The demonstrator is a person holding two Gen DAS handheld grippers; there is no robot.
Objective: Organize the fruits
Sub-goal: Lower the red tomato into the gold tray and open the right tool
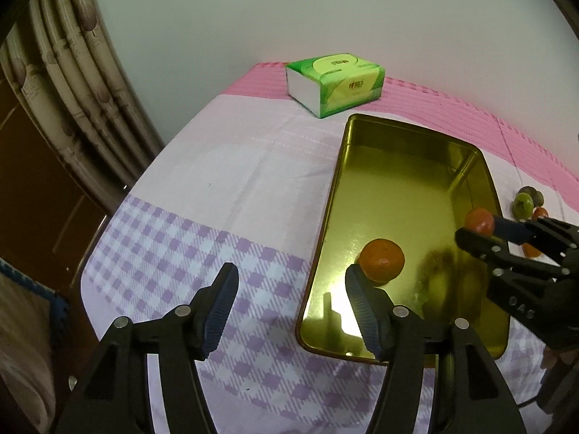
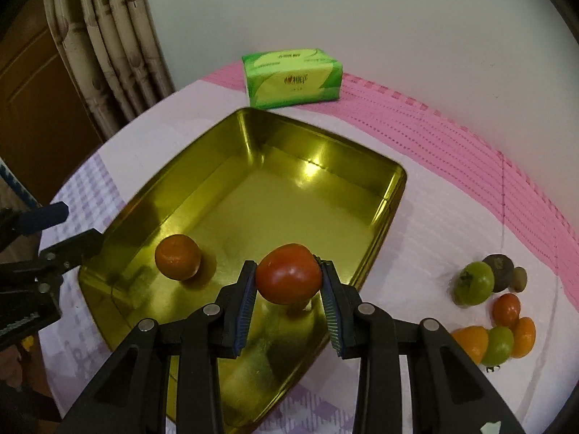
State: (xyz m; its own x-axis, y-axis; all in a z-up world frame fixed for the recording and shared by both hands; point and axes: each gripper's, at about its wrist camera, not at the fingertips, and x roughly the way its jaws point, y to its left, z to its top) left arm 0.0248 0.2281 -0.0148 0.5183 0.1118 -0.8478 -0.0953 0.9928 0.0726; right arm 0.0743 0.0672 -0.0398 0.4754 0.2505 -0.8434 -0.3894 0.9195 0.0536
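Observation:
A gold metal tray point(image 2: 318, 152) point(image 1: 409, 133) lies on the cloth-covered table. One orange fruit point(image 2: 178, 257) point(image 1: 381, 259) sits inside it near its left wall. My right gripper point(image 2: 288, 282) is shut on a red tomato point(image 2: 288, 274) and holds it above the tray's near part; it also shows in the left wrist view point(image 1: 479, 221). My left gripper point(image 1: 289, 289) is open and empty above the tray's left edge, its right finger beside the orange fruit. A pile of several fruits point(image 2: 495, 311) point(image 1: 529, 206) lies on the cloth right of the tray.
A green tissue pack point(image 2: 292, 77) point(image 1: 336, 83) stands behind the tray on the pink cloth. A curtain point(image 2: 108, 43) hangs at the left, beyond the table's edge. A white wall is behind.

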